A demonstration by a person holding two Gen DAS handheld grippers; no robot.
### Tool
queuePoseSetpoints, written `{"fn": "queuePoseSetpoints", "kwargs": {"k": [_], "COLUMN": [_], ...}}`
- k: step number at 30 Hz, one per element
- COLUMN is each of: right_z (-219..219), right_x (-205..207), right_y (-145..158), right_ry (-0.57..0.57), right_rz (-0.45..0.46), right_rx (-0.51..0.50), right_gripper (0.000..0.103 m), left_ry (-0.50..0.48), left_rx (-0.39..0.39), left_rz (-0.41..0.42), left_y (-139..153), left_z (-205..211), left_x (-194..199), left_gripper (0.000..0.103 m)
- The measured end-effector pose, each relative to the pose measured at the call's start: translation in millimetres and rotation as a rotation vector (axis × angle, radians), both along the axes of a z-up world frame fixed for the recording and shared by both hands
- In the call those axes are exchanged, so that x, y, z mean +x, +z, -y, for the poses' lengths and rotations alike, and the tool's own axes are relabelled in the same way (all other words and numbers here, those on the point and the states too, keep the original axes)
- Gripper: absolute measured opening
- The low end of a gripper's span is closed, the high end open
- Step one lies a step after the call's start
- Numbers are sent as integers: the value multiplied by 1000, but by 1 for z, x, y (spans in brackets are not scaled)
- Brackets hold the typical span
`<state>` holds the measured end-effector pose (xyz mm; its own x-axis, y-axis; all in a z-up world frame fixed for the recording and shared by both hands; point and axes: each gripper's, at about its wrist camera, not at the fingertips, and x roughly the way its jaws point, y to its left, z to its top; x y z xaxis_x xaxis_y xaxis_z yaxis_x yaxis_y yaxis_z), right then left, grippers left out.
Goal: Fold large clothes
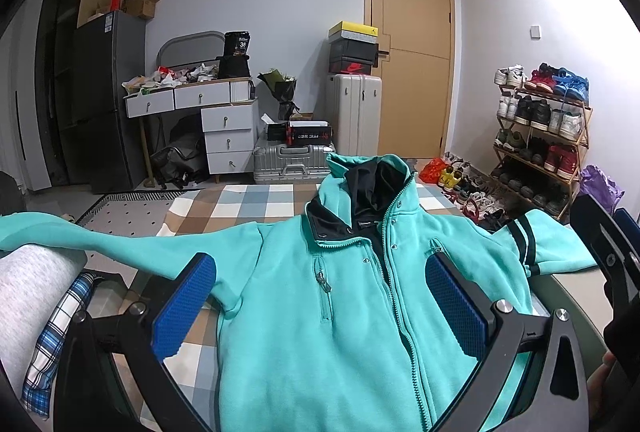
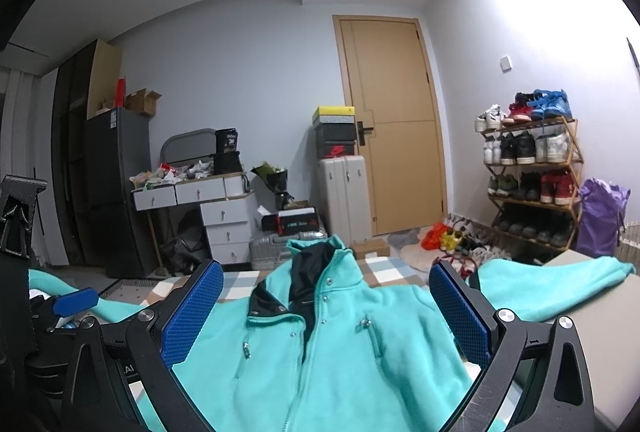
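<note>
**Ana:** Left wrist view first: the teal jacket [image 1: 320, 312] lies face up across the checkered bedspread [image 1: 240, 204], filling the lower centre of the frame, collar toward the door, zip closed most of the way. One sleeve [image 1: 80, 236] runs off to the left edge, the other, with dark stripes, to the right.

**Ben:** And the tongs?

**Ana:** Left gripper [image 1: 320, 308] stands wide above the chest, blue pads apart, nothing between them. Right gripper [image 2: 326, 312] in its own view is likewise wide and empty, hovering over the front of the jacket.

**Ben:** So how would you do the fold well?

**Ana:** My judgement: no fold has started. Each gripper should take one sleeve near the cuff, pinching only the fleece and not the bedspread under it, then carry it inward across the chest so it lands flat. The fleece looks thick and limp, so a shallow pinch may slip; a deep bite is safer. Smooth the body before folding hem to collar.

**Ben:** Any writing?

**Ana:** A dark bag [image 1: 237, 46] on the cluttered desk, upper left of centre, shows "36". A black shoebox [image 2: 335, 149] on the pale suitcase carries a red swoosh-type logo. The jacket's small chest label is too small to read.
</note>
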<state>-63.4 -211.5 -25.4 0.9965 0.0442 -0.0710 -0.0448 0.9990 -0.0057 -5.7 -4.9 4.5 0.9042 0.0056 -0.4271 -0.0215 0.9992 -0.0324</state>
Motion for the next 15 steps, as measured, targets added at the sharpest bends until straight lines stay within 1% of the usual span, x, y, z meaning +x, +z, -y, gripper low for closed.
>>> {"fn": "queuePoseSetpoints", "kwargs": {"k": [15], "right_z": [-2], "right_x": [0], "right_y": [-5], "right_ry": [0], "right_rz": [6], "right_rx": [-1], "right_gripper": [103], "left_ry": [-1], "left_rx": [3], "left_rz": [1], "left_y": [-2], "left_z": [4], "left_x": [2], "left_gripper": [102]}}
